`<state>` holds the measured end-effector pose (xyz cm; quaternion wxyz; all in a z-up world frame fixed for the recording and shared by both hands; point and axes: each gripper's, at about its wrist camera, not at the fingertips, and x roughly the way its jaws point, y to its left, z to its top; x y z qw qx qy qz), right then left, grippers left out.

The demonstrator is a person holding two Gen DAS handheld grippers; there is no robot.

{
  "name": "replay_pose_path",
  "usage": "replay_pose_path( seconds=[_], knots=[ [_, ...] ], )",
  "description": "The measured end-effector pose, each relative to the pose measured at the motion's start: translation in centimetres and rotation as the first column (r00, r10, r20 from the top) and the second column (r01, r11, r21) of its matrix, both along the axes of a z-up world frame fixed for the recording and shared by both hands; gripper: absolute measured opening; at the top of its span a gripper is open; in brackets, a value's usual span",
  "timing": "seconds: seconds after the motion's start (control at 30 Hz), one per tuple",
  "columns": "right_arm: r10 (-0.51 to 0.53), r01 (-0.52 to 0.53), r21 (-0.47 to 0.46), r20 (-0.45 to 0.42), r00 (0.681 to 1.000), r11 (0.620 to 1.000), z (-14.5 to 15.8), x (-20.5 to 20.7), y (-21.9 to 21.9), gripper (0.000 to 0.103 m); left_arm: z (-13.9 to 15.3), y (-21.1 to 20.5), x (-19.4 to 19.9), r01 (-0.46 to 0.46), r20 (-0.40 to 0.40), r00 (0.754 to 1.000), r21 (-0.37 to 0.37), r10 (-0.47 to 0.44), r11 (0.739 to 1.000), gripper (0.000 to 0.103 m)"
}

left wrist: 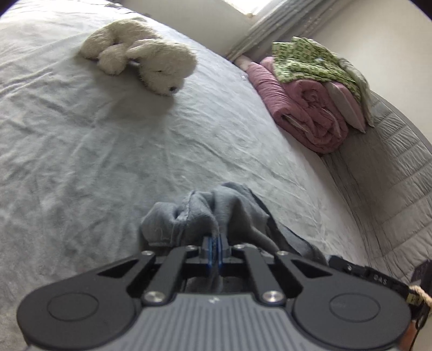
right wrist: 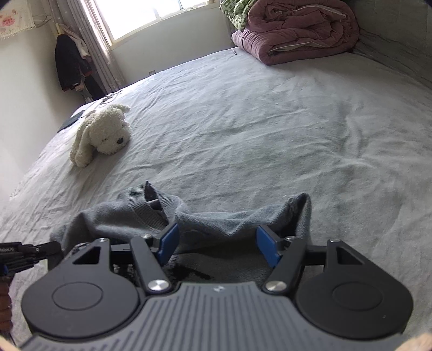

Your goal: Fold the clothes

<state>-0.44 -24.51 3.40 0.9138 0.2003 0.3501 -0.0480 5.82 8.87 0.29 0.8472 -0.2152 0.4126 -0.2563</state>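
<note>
A: Start on the left. The left tongs (left wrist: 215, 247) are pressed together on a bunched fold of the grey sweater (left wrist: 205, 216), blue pads nearly touching with cloth between them. What worries you there?

B: It's a thin pinch on a thick gather. If that fold is only one layer, I'd guess the rest slides out when it's lifted, and the sweater drops back in a heap on the bed sheet (left wrist: 108, 148). A pinch through several layers could go wrong the other way, dragging the whole garment instead of one edge.

A: And the right?

B: The right tongs (right wrist: 217, 244) stand spread, one pad either side of the sweater's middle (right wrist: 216, 218), nothing gripped. The ribbed neckline (right wrist: 151, 205) sits just left of them. If they close where they are, they'd likely catch a loose ridge, not a hem or shoulder, and the fold would come out crooked.

A: The surface?

B: A pale grey sheet, creased all over, soft underneath. The sweater lies crumpled at the near edge, right below both tools. Wrinkles could snag it as it's spread.

A: Room, left to right?

B: A dark jacket (right wrist: 68, 64) hanging by the curtain (right wrist: 100, 46), a bright window (right wrist: 145, 16), a white plush dog (right wrist: 100, 135) on the bed well clear of the sweater, then a folded pink quilt (right wrist: 297, 29) with green patterned cloth (right wrist: 235, 10) on it, against the quilted grey headboard (right wrist: 399, 35)
</note>
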Motion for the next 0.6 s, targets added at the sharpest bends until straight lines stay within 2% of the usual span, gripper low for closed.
replay_pose_path(
  seconds=[0.13, 0.2, 0.4, 0.6],
  knots=[
    [0.026, -0.027, 0.105, 0.018, 1.0, 0.994, 0.2, -0.1, 0.0, 0.068, 1.4, -2.6, -2.8, 0.158, 0.088, 0.984, -0.004, -0.157, 0.987, 0.003],
    [0.037, -0.039, 0.116, 0.023, 0.999, 0.992, 0.3, -0.1, 0.3, 0.068, 1.6, -3.8, -4.0, 0.235, 0.11, 0.966, -0.01, -0.233, 0.972, 0.003],
    [0.084, -0.09, 0.168, 0.042, 0.996, 0.982, 0.4, -0.1, 1.3, 0.068, 0.5, -6.9, -6.3, 0.392, 0.082, 0.916, 0.034, -0.393, 0.919, 0.003],
    [0.142, -0.149, 0.245, 0.045, 0.989, 0.958, -0.2, 0.5, 2.6, 0.068, -0.8, -8.7, -7.8, 0.47, 0.044, 0.88, 0.066, -0.473, 0.88, 0.003]
  ],
)
